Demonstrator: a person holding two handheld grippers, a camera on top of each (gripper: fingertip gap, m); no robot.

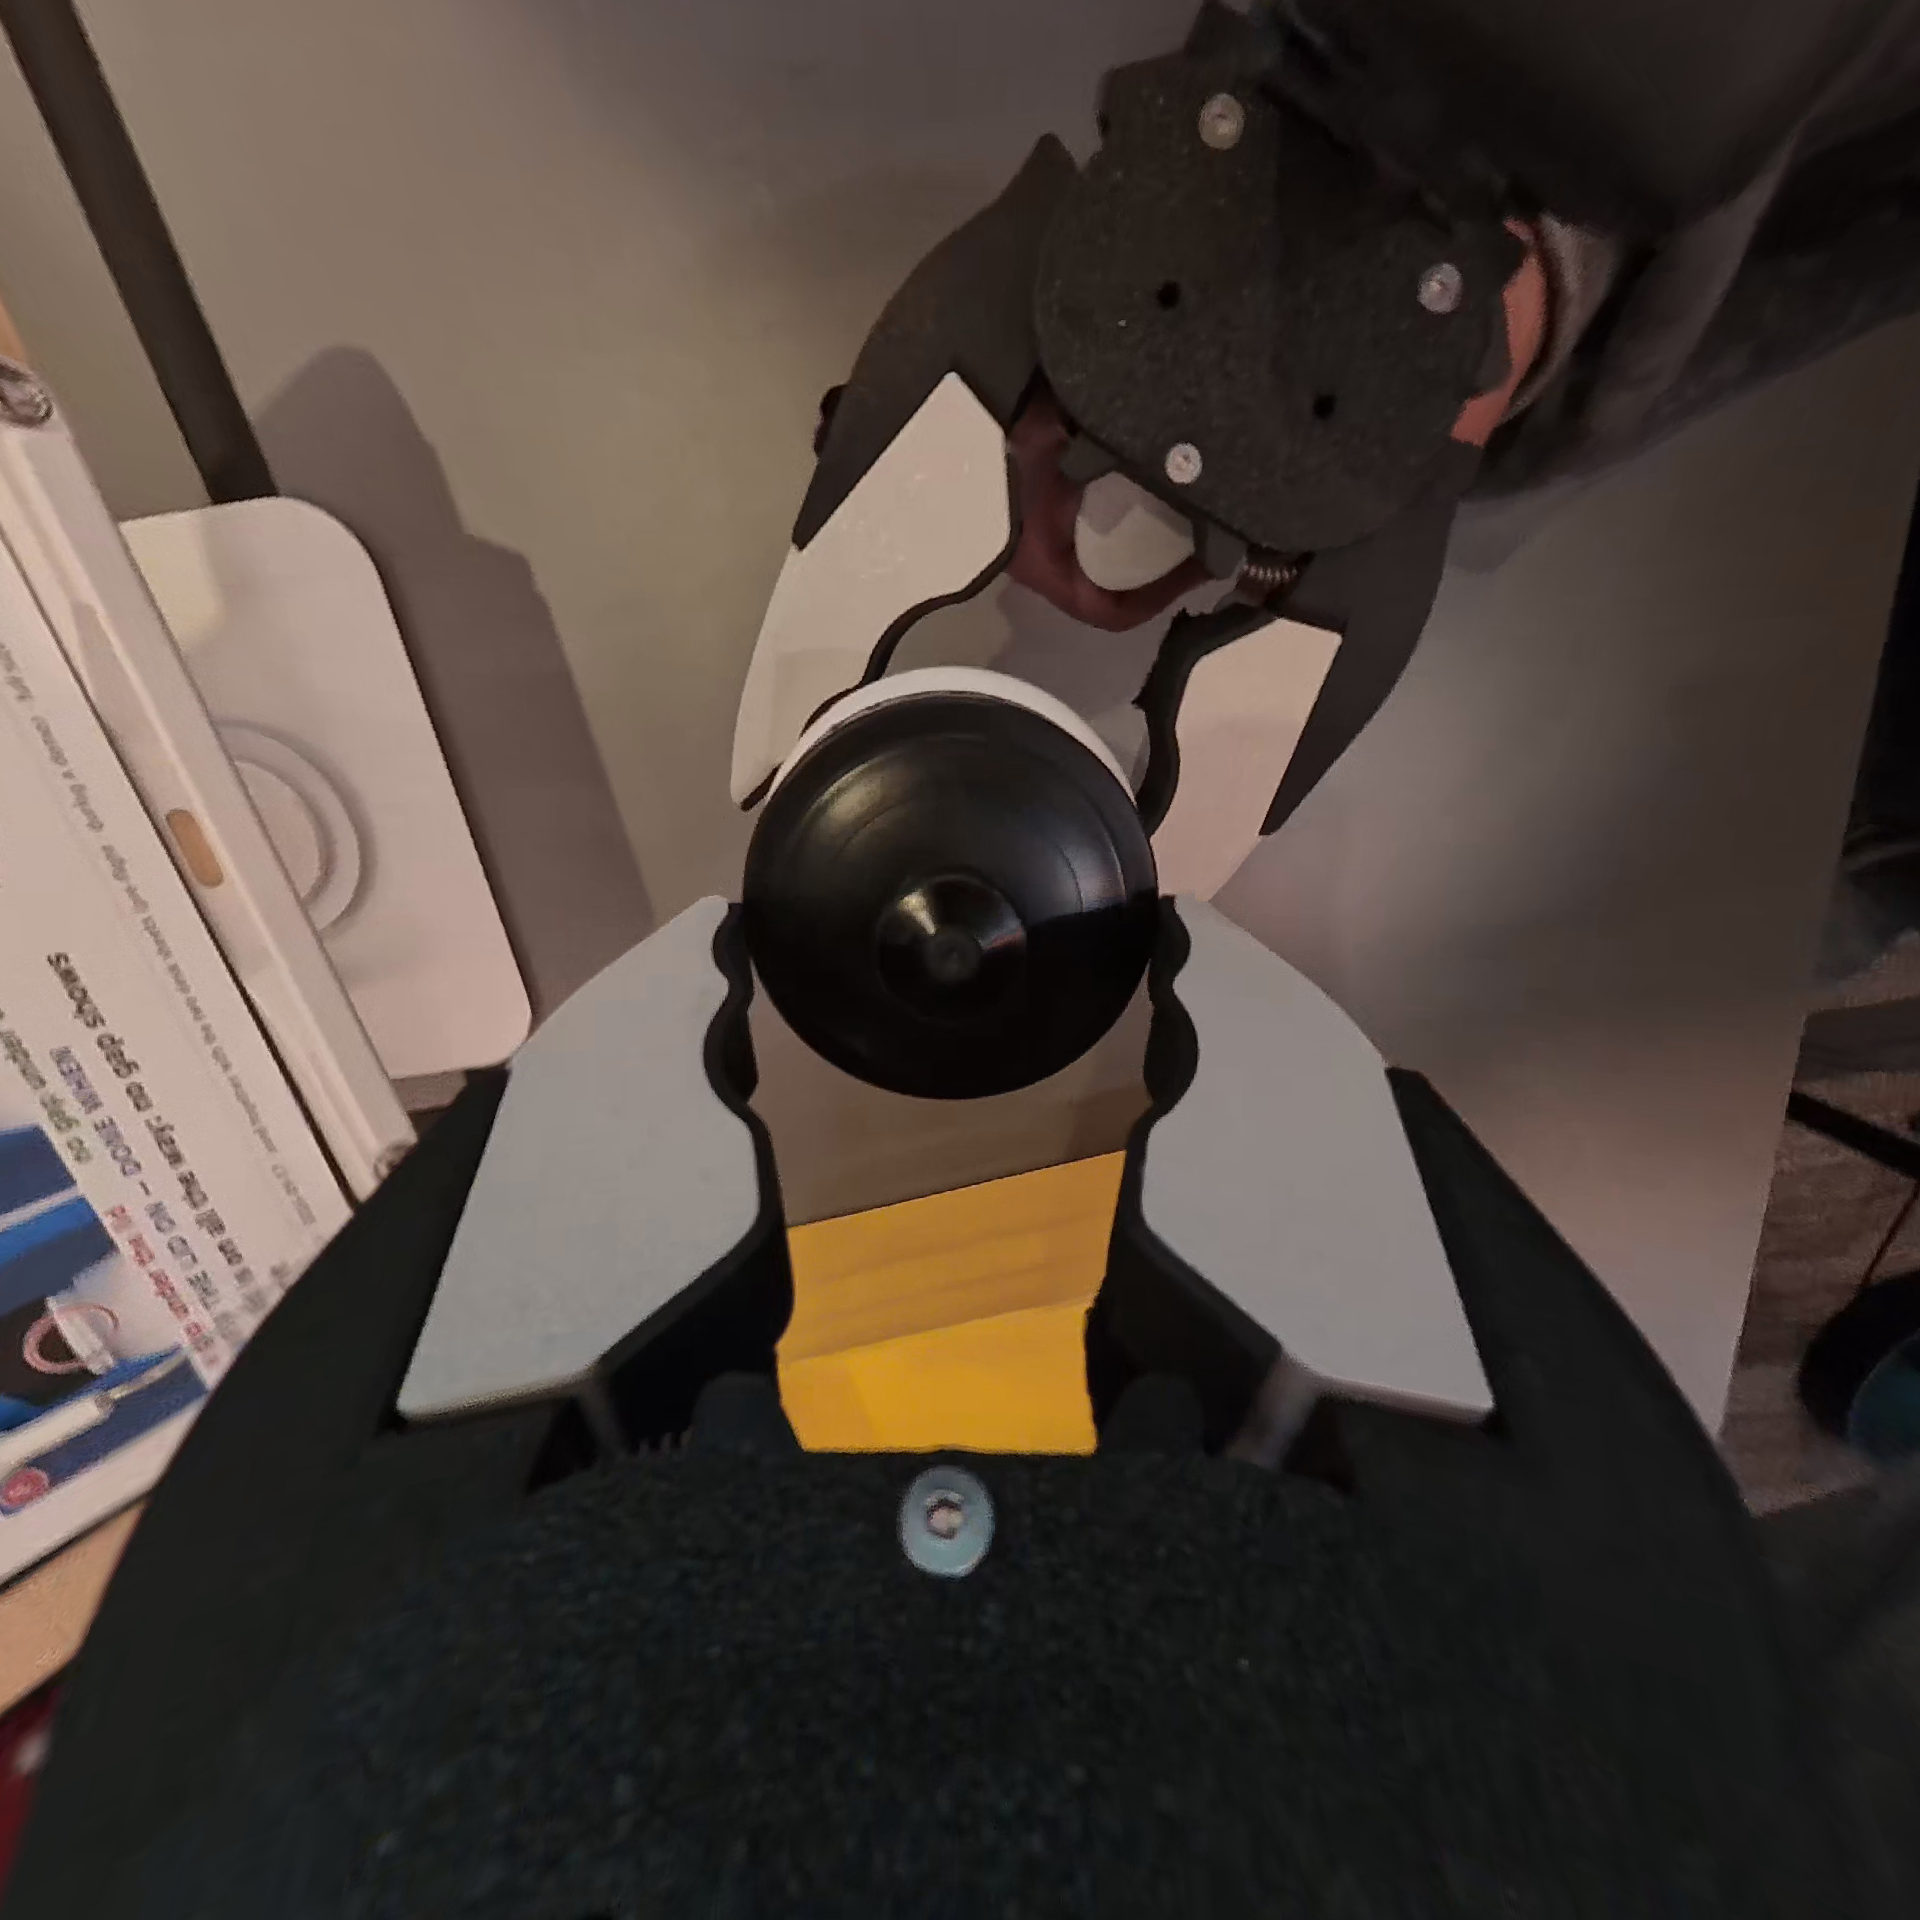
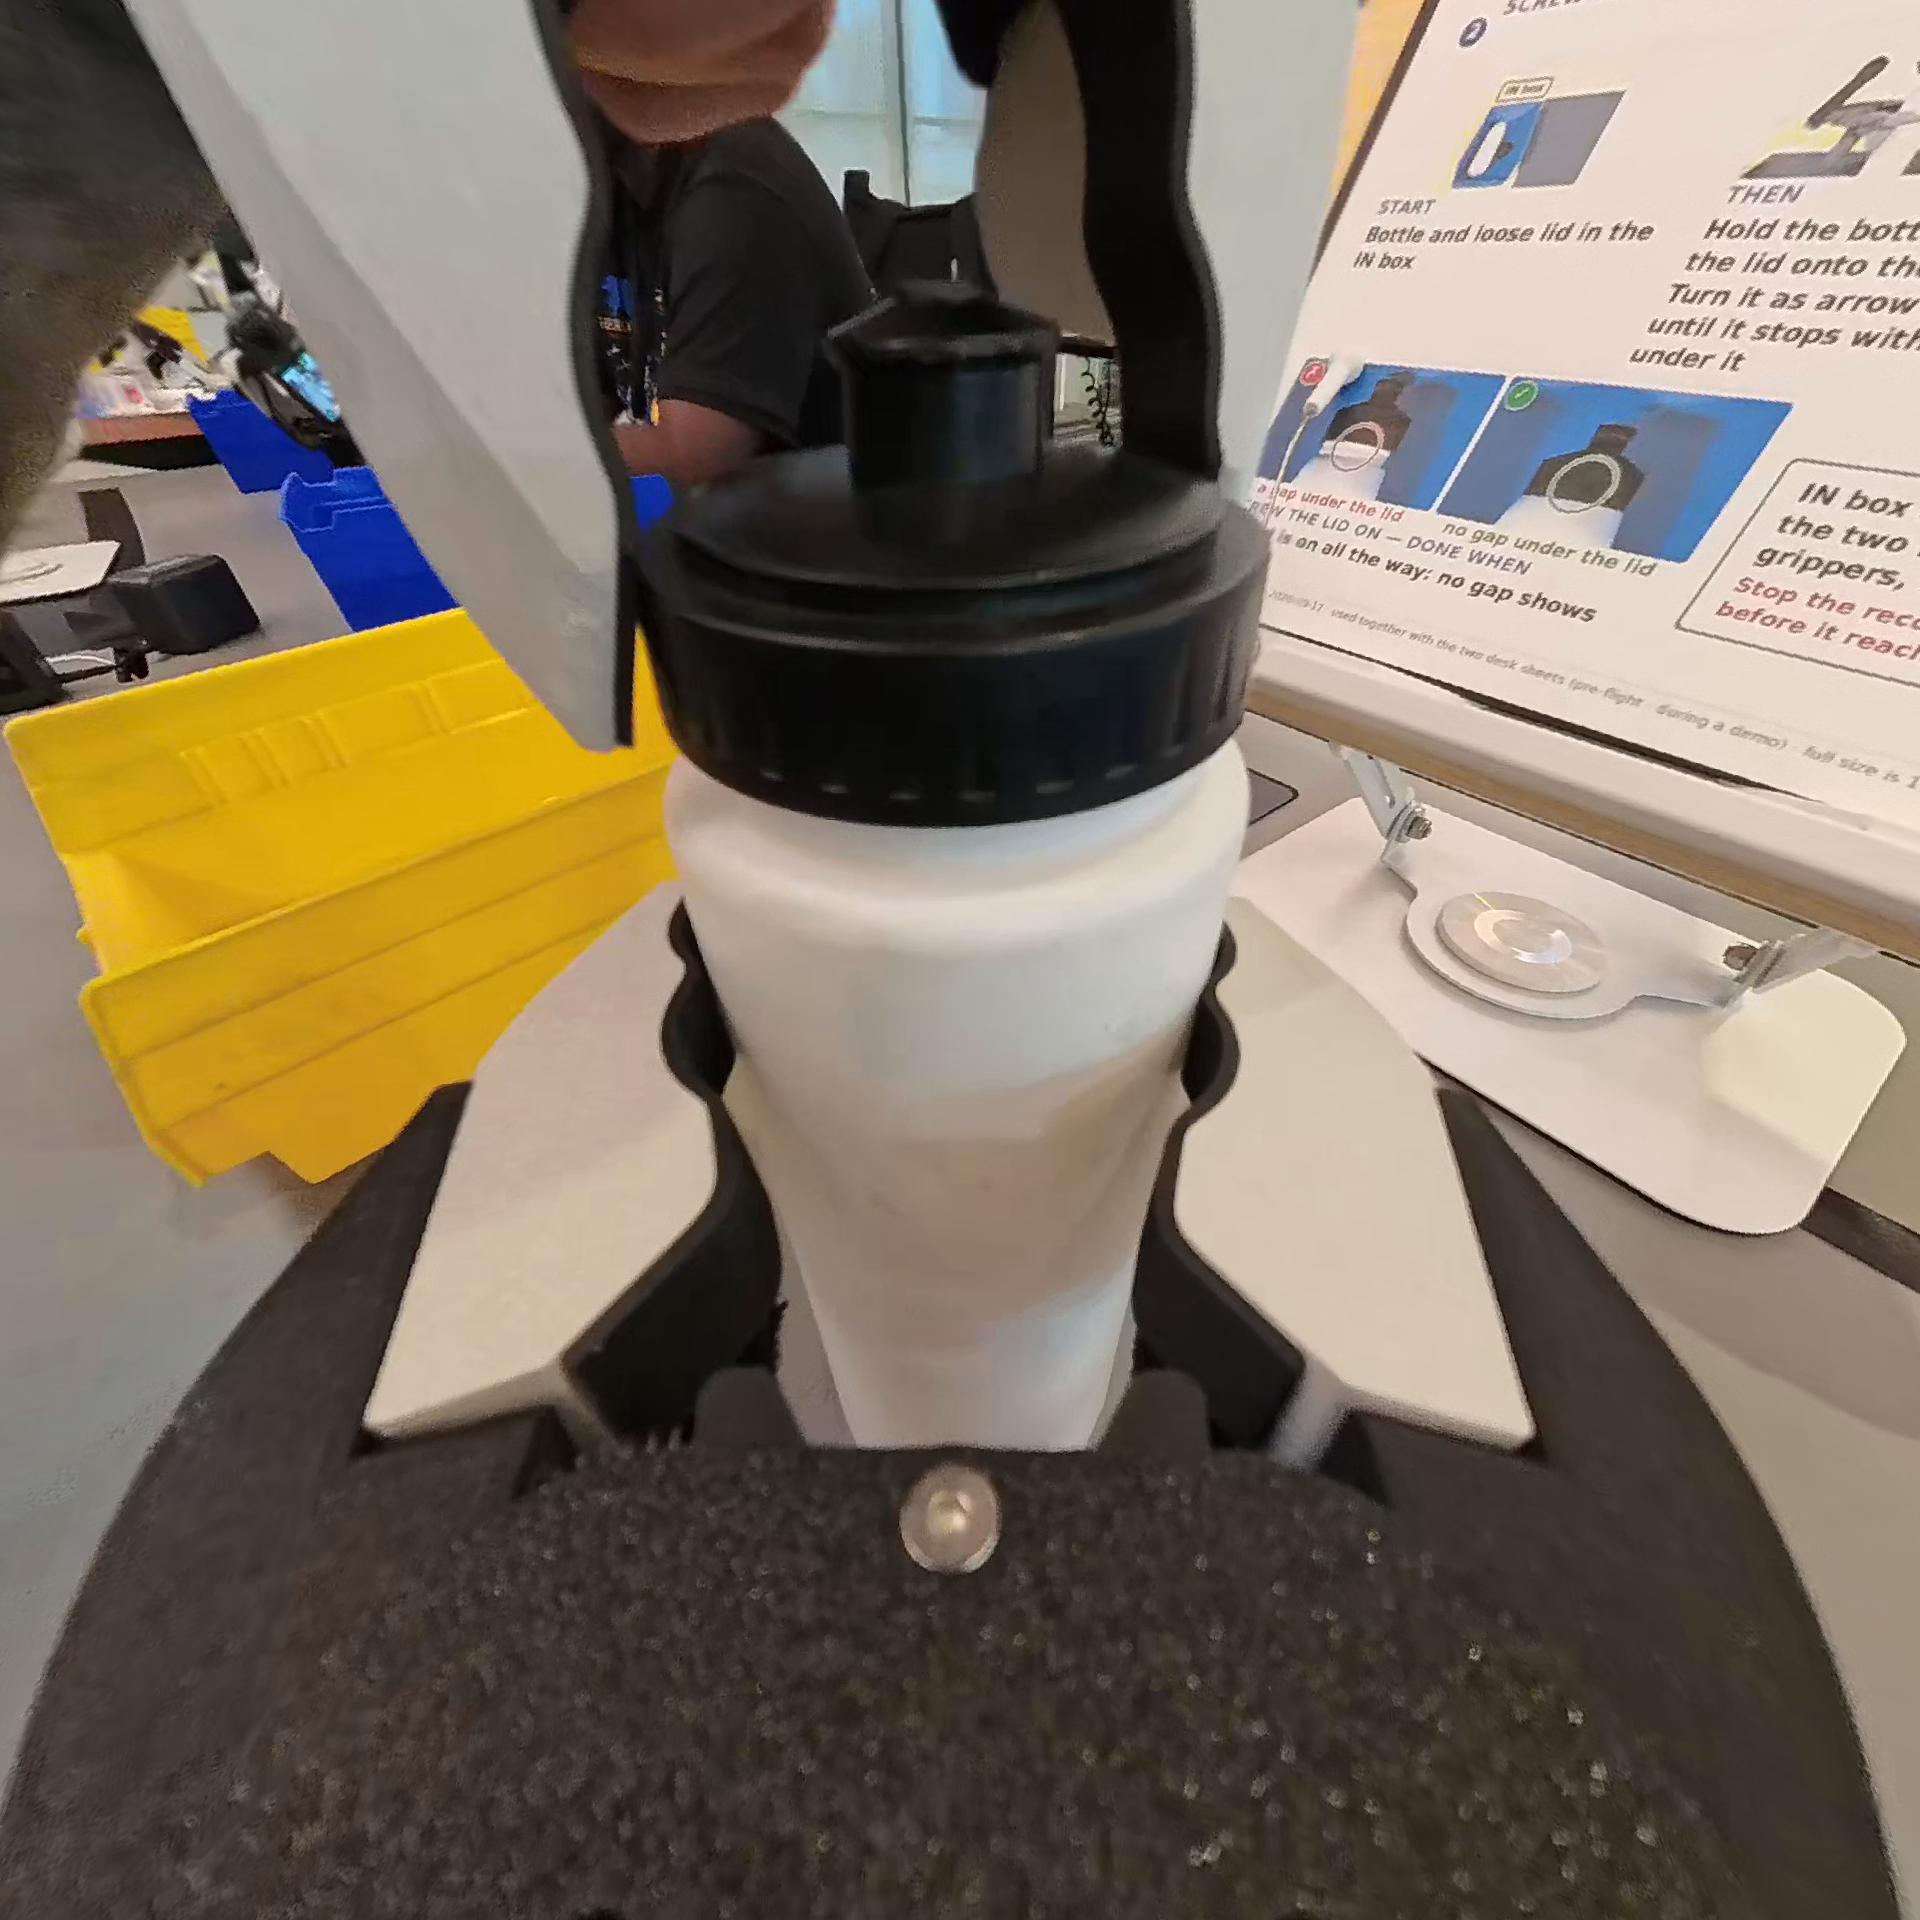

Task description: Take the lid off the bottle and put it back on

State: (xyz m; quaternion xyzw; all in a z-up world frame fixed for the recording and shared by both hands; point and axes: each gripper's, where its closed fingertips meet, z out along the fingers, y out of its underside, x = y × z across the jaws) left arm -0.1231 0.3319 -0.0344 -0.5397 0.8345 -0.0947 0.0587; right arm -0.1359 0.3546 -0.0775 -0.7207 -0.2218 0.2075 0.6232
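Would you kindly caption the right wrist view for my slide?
Right gripper clasps the white bottle while the left gripper brackets its black lid.

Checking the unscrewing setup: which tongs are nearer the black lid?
Left. The left tongs straddle the black lid from above, fingers at its rim. The right tongs are shut on the white bottle body, below the lid.

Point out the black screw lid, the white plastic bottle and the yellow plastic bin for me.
black screw lid point(image 2: 951, 665): right wrist view, on its ribbed side rim.
white plastic bottle point(image 2: 956, 1039): right wrist view, on the middle of its body.
yellow plastic bin point(image 2: 343, 883): right wrist view, on its front wall.
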